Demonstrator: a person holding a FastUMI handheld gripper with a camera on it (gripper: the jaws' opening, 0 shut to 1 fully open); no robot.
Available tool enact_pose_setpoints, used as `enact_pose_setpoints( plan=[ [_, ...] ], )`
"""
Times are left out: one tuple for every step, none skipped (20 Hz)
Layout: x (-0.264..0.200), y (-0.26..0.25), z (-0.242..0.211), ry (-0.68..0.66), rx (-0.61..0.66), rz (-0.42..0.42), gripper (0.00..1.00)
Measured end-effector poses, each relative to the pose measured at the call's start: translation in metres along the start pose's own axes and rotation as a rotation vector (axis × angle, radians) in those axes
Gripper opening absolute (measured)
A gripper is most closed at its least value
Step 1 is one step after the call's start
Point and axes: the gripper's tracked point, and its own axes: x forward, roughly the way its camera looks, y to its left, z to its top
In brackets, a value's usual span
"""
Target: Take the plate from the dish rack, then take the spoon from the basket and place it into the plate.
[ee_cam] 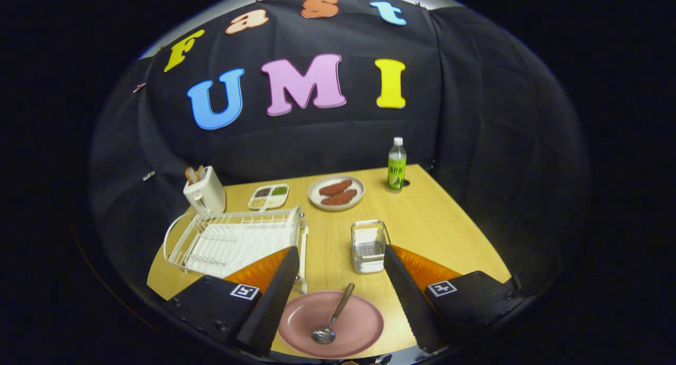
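Plate (pixel 331 324), one, pink, sits flat on the wooden surface (pixel 422 222) at the near edge, between the tongs' fingers. One spoon (pixel 332 316) lies in it, bowl on the plate floor, handle slanting up over the far rim. Tongs (pixel 338 301) spread wide, holding nothing, one finger either side of the plate. One wire basket (pixel 368 245) just ahead of the right finger. One white dish rack (pixel 232 241) beyond the left finger. Further back: one toaster (pixel 205 193) with bread in its slots, one four-compartment tray (pixel 269 196), one second plate (pixel 336 193) carrying two brown pieces, one green bottle (pixel 396 165).
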Motion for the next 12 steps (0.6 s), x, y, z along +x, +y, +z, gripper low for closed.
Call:
enact_pose_setpoints(
  plan=[
    [-0.008, 0.001, 0.019, -0.058, -0.020, -0.002, 0.99],
    [-0.017, 0.003, 0.040, -0.120, -0.042, 0.001, 0.99],
    [-0.026, 0.006, 0.059, -0.182, -0.063, 0.005, 0.99],
    [-0.035, 0.008, 0.075, -0.241, -0.088, 0.006, 0.99],
    [-0.046, 0.010, 0.088, -0.288, -0.107, 0.005, 0.99],
    [-0.055, 0.010, 0.099, -0.327, -0.119, 0.001, 0.99],
    [-0.065, 0.011, 0.103, -0.348, -0.123, -0.004, 0.97],
    [-0.074, 0.009, 0.105, -0.361, -0.117, -0.012, 0.96],
    [-0.082, 0.009, 0.108, -0.370, -0.107, -0.016, 0.97],
    [-0.087, 0.007, 0.109, -0.378, -0.095, -0.023, 0.98],
    [-0.092, 0.004, 0.109, -0.381, -0.085, -0.030, 0.98],
    [-0.095, 0.000, 0.109, -0.380, -0.080, -0.040, 0.98]
  ],
)
